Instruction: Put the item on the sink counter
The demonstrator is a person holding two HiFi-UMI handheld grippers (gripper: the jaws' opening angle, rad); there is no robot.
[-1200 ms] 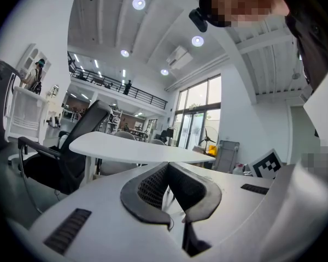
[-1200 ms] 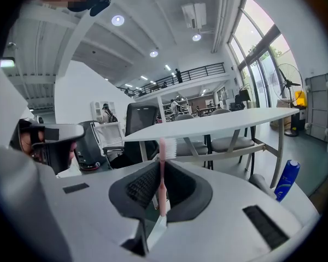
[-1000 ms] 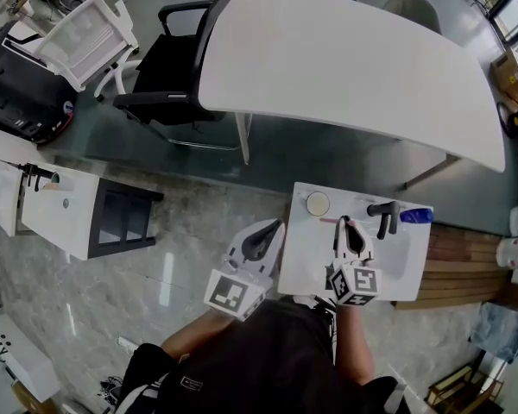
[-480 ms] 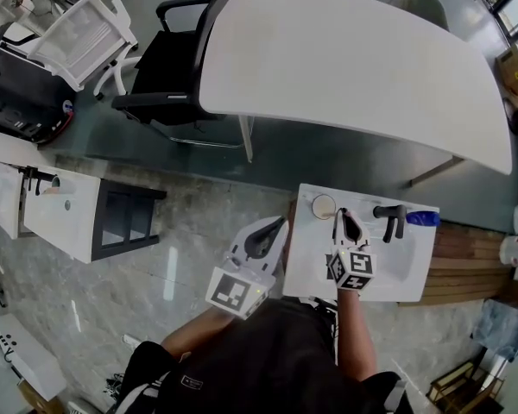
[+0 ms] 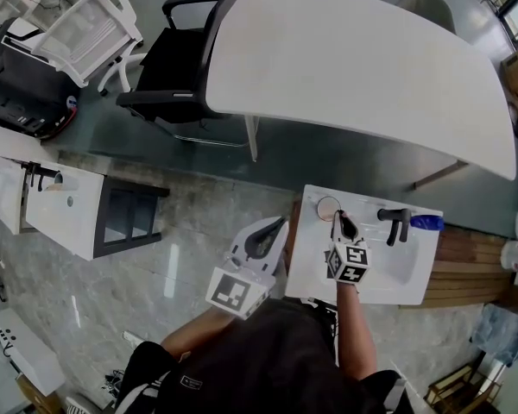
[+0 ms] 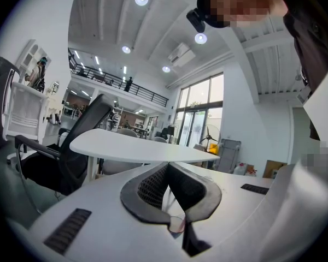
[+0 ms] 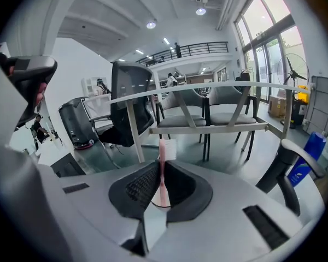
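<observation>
We clamp the pink toothbrush (image 7: 164,165) in the right tongs (image 7: 163,174), long axis along the jaws and bristles forward, above the sink worktop (image 5: 309,261) at lower right of centre. The left tongs (image 6: 167,171) are closed and empty, just left of the worktop.

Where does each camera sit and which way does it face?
Head view: on the person's head, steeply down at the sink counter; left claw, right claw, torso show.
Left gripper view: on the left claw, toward the white table; shut jaws, person's head show.
Right gripper view: on the right claw, toward chairs, faucet rightward; jaws grip the toothbrush.
Head and right gripper views share the faucet.
</observation>
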